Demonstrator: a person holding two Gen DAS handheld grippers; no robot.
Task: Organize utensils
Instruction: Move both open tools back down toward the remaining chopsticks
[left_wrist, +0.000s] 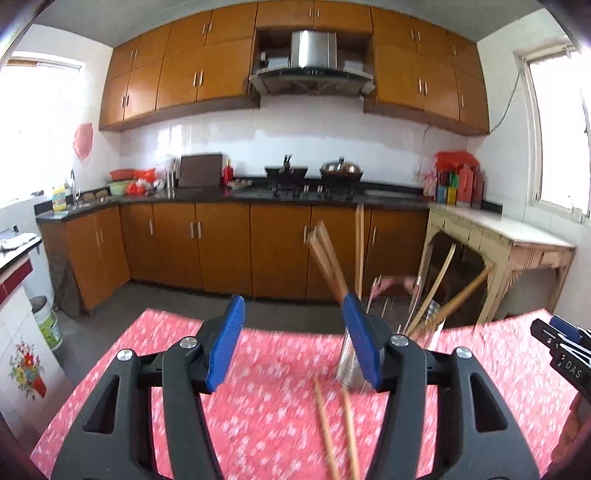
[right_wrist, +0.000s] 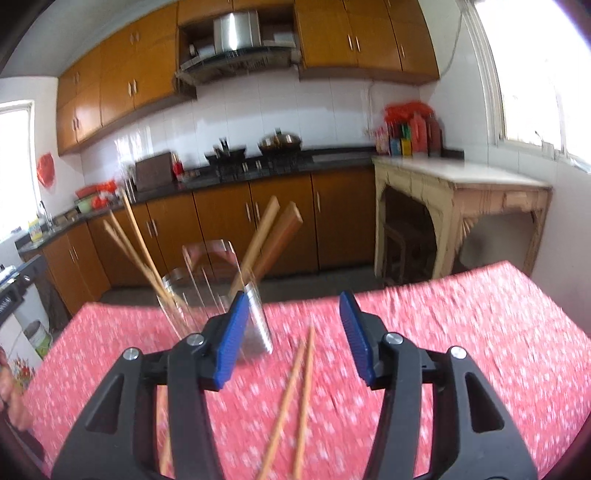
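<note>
Two hand-held black grippers with blue finger pads hover low over a table covered in a red floral-print cloth (right_wrist: 480, 314), both spread wide and holding nothing.

The left gripper (left_wrist: 293, 338) and right gripper (right_wrist: 291, 334) both point toward the kitchen's far counter. Nearest, a pair of loose wooden chopsticks (right_wrist: 295, 398) lies flat on the cloth; the left view cuts off their near ends. Just beyond stand clear glass utensil holders (right_wrist: 207, 280) with wooden chopsticks leaning out, blurred by motion. Only the left view shows the right gripper, at its right edge.
</note>
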